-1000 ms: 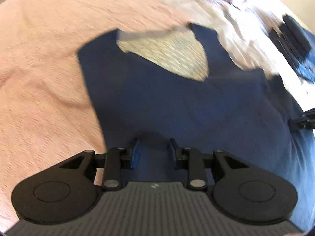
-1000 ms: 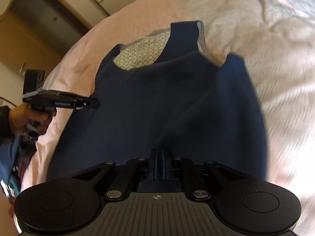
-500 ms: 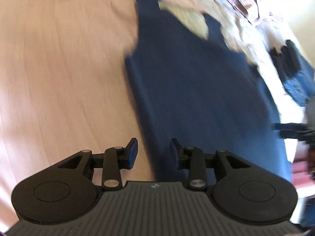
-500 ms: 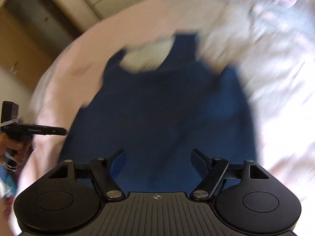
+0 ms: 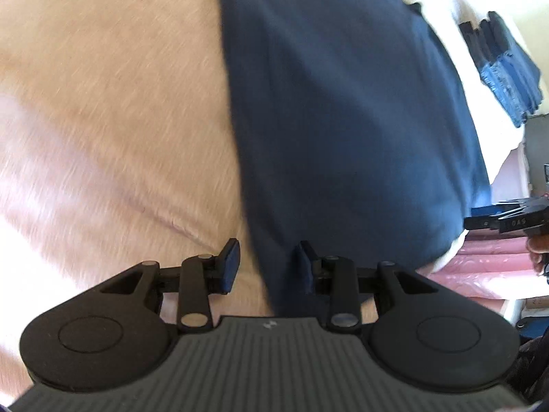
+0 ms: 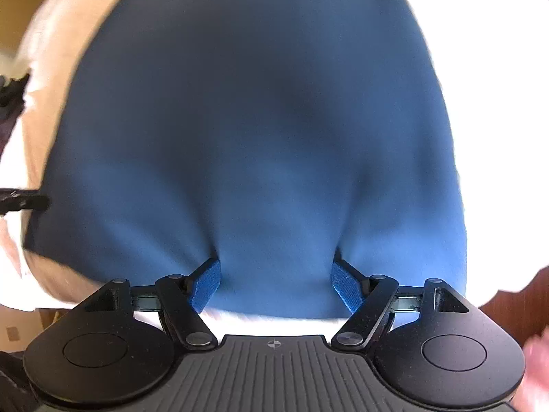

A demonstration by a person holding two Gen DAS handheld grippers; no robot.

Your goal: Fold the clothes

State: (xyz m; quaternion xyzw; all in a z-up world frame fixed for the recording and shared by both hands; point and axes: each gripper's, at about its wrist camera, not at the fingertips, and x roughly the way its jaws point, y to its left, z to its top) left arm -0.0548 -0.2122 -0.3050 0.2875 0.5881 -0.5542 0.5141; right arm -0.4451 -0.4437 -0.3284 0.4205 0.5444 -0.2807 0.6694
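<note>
A navy sleeveless garment (image 5: pixel 343 120) lies flat on the pink bedspread (image 5: pixel 103 103). My left gripper (image 5: pixel 267 264) hangs open over the garment's left edge near its lower corner. That edge runs between the fingers, and the pads do not touch it. In the right wrist view the garment (image 6: pixel 257 137) fills the frame. My right gripper (image 6: pixel 276 274) stands wide open just above the hem, with its fingertips (image 6: pixel 209 271) dimpling the cloth. Each gripper shows at the edge of the other's view: the right gripper (image 5: pixel 507 219) and the left gripper (image 6: pixel 20 202). Motion blurs both views.
A stack of folded dark and blue clothes (image 5: pixel 504 68) sits at the far right of the bed. White bedding (image 6: pixel 497 103) lies right of the garment. The bed's edge, something pink (image 5: pixel 480 274) and brown floor (image 6: pixel 514 295) lie just past the hem.
My right gripper opened from shut on the garment's fabric. Both grippers moved down towards the hem, and the neckline left both views. The left one shifted from mid-garment to its left edge.
</note>
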